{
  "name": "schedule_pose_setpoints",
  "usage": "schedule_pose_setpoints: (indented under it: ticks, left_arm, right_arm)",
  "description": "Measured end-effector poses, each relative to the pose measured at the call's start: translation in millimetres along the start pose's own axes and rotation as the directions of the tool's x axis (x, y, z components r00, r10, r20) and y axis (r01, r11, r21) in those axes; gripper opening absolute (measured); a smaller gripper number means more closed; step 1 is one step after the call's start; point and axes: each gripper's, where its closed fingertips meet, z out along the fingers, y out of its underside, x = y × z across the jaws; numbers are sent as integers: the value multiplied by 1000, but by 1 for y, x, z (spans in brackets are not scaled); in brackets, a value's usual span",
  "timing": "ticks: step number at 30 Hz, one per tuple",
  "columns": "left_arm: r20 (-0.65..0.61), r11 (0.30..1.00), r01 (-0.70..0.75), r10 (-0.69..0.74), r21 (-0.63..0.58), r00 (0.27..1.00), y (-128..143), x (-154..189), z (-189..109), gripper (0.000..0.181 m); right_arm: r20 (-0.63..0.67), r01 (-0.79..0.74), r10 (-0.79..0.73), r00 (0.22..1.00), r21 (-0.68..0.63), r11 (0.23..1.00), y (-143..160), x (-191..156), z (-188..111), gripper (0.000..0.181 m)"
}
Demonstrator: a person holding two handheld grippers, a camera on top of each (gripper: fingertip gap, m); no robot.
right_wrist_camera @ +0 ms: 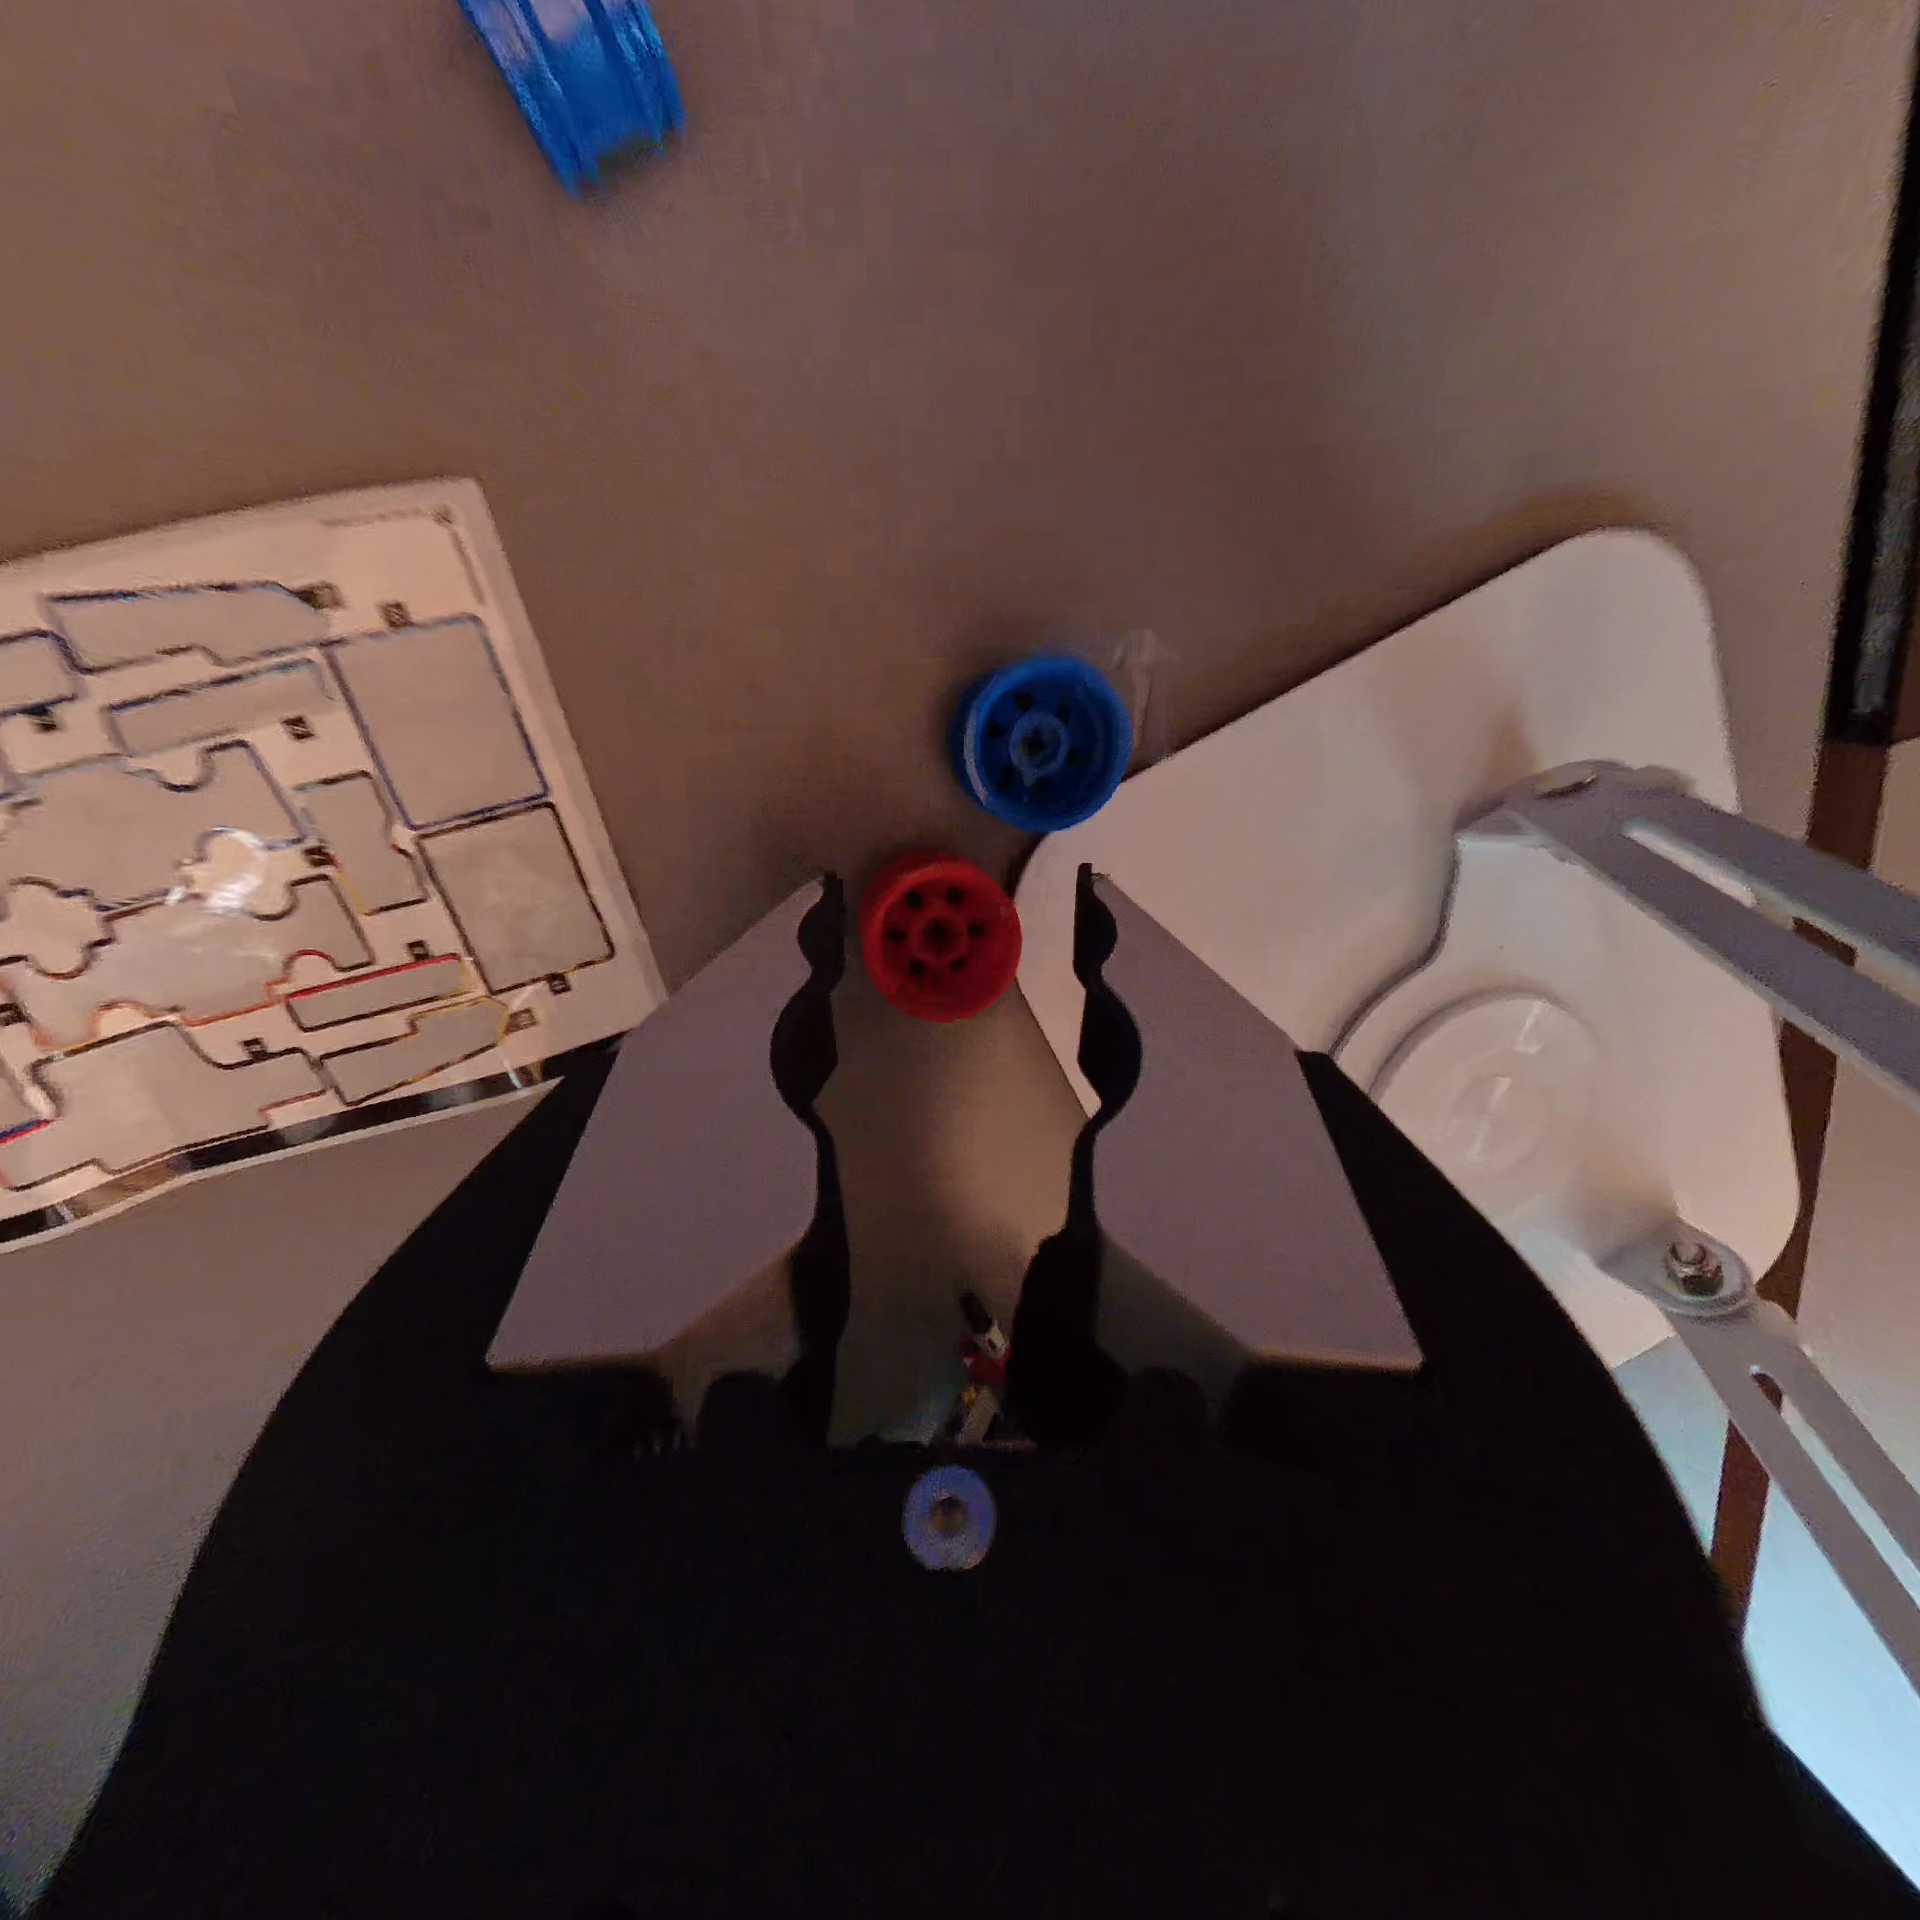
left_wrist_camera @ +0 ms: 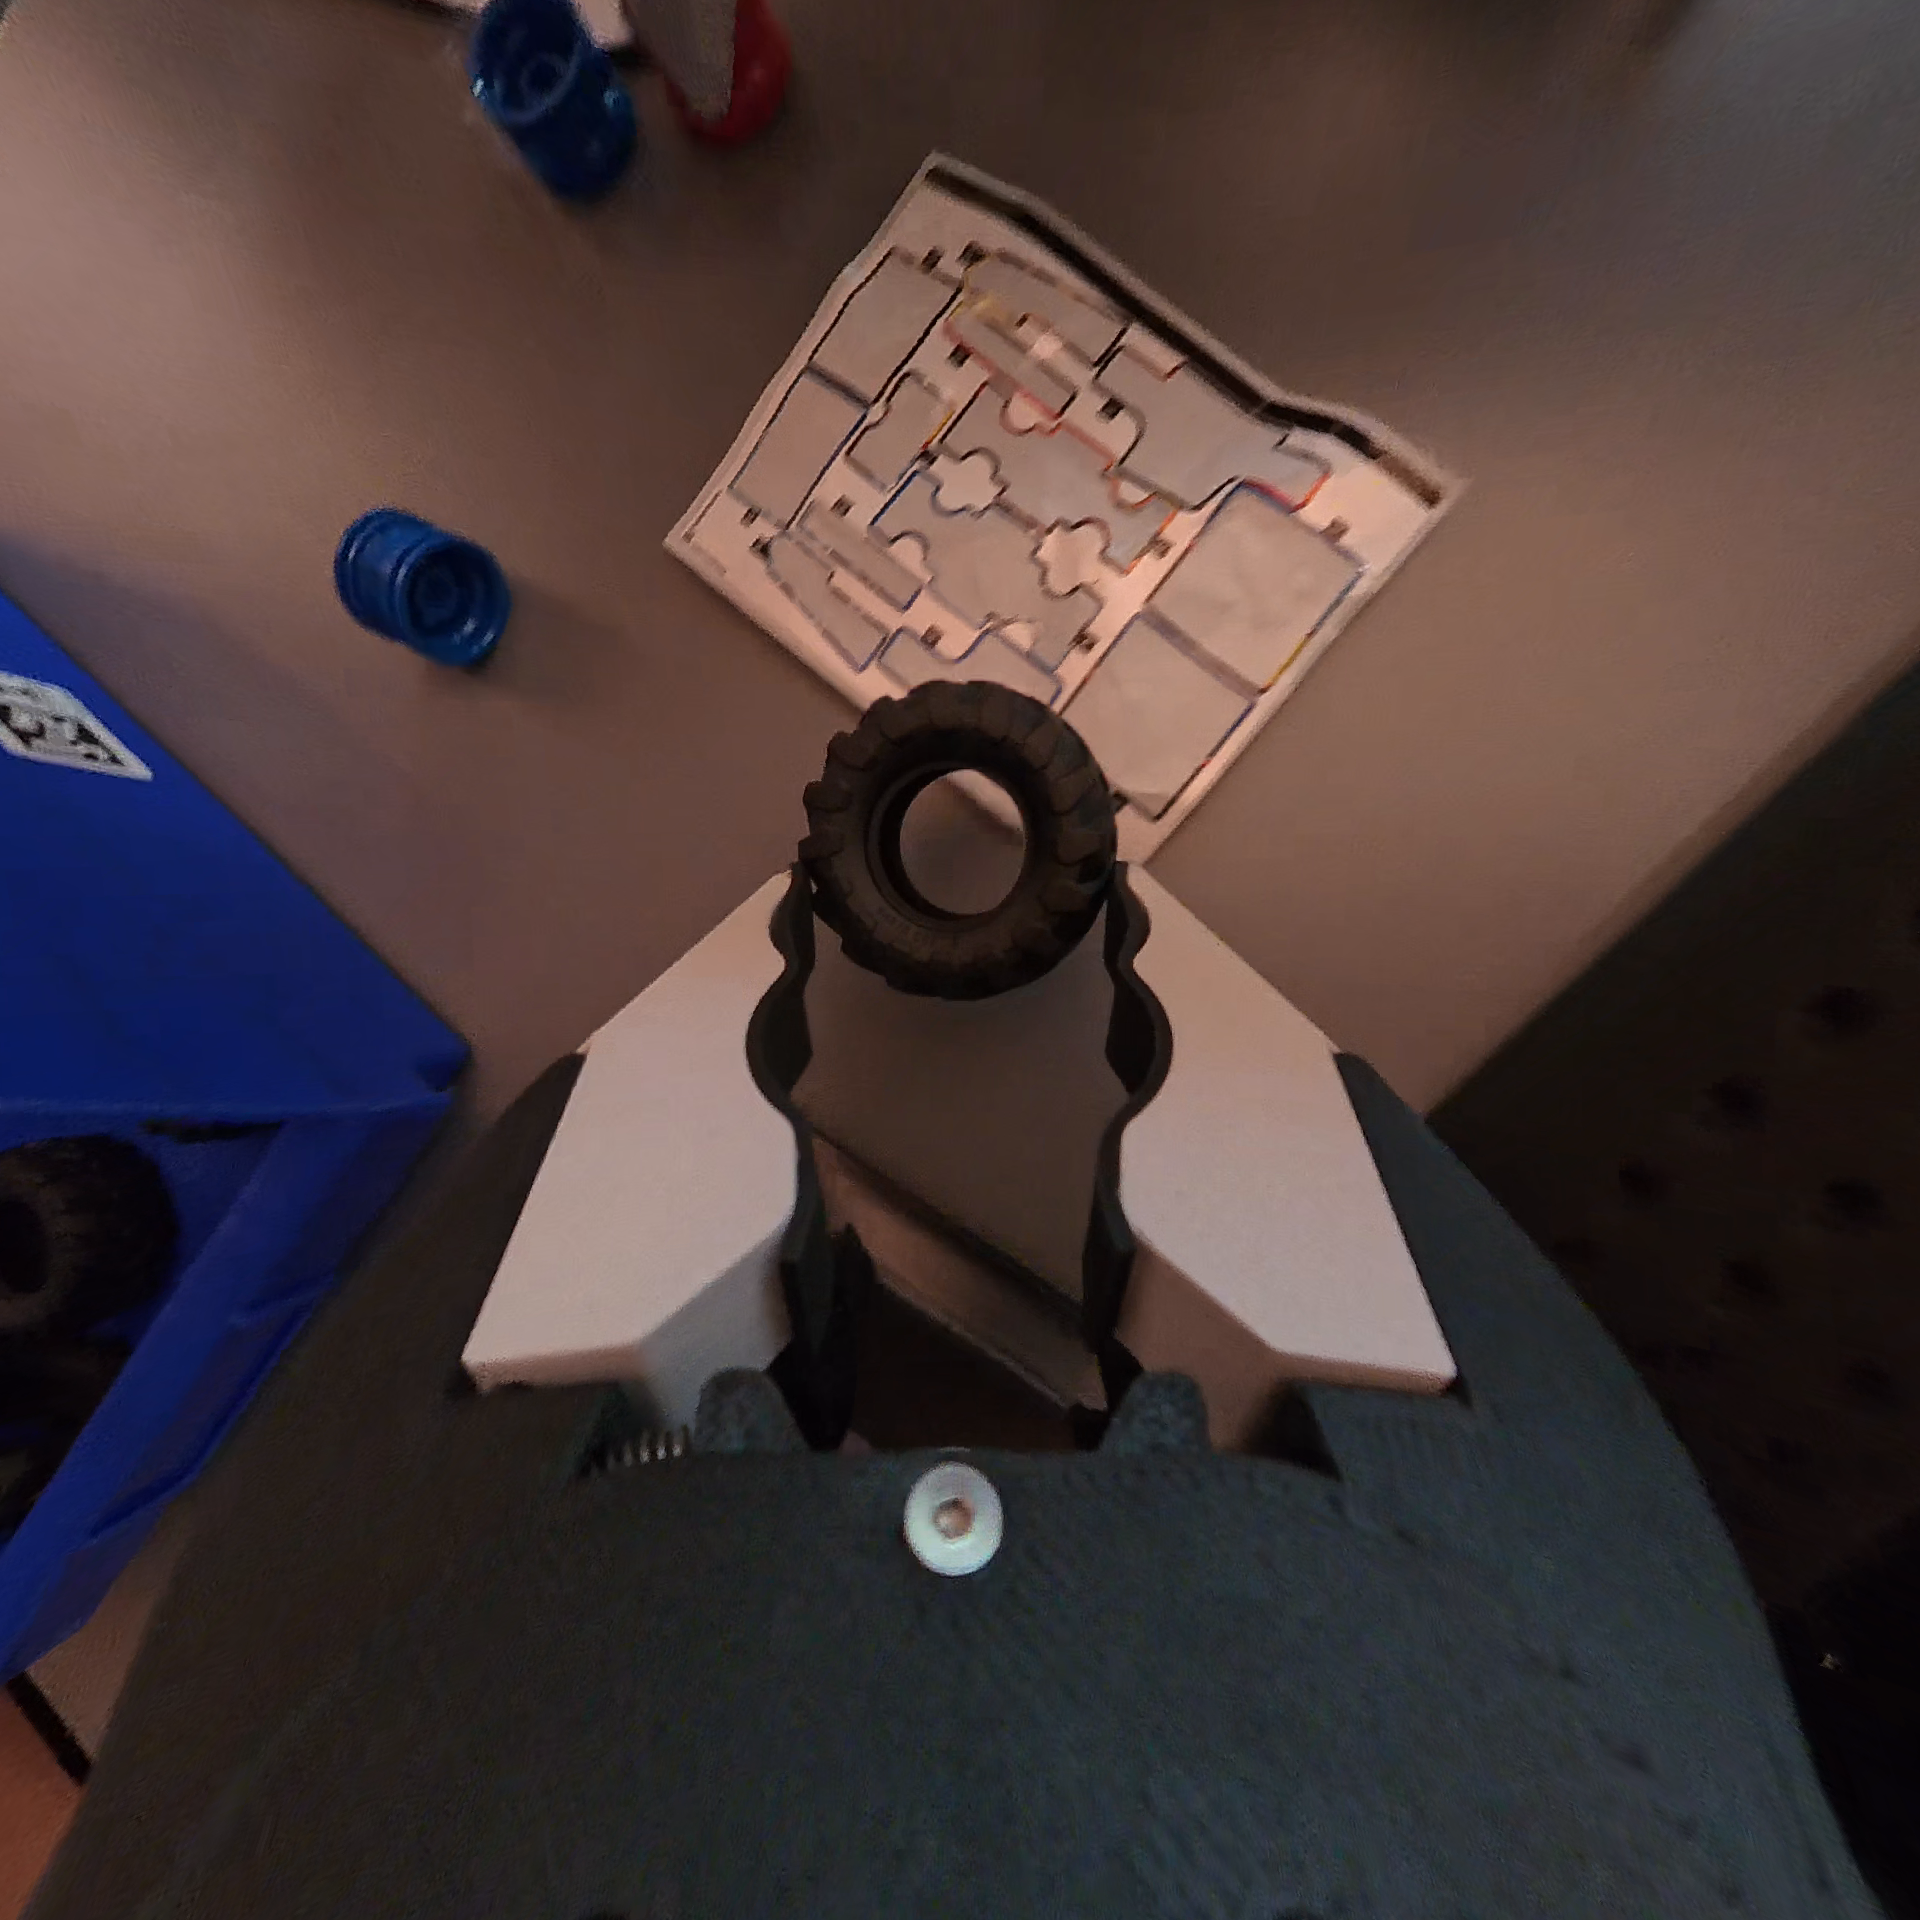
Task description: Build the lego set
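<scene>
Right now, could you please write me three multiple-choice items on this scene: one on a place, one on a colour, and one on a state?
1. Where does the red wheel hub lie?
A. On the printed sheet
B. On the table between the right gripper's fingertips
C. Inside the blue box

2. What colour is the hub just beyond the red one?
A. Blue
B. Yellow
C. Green

3. What is the state of the left gripper?
A. Open and empty
B. Shut on the printed sheet
C. Shut on the black tyre

Answers: 1 B, the red hub sits in the gap between the open right fingertips, apparently touching neither. 2 A, the farther hub beside the white base is blue. 3 C, both left fingertips press the tyre's sides, holding it above the table.
</scene>
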Motion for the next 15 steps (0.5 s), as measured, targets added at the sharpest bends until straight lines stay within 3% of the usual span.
schedule_pose_setpoints:
  ticks: [3,8,11,15]
  left_arm:
    - [-28,999,-33,34,29,999,-14,20,1,55]
    - [-71,994,-77,83,80,994,-41,48,2,55]
    - [-121,989,-118,129,92,984,-52,74,9,55]
    - [-168,981,-168,183,100,969,-65,105,24,55]
  right_arm:
    - [23,9,-7,1000,-75,997,9,-1,10,31]
    - [27,38,-37,999,-56,998,7,-4,5,30]
    - [0,60,-60,998,5,998,5,-10,-18,30]
    - [27,66,-72,997,192,979,7,-41,-73,30]
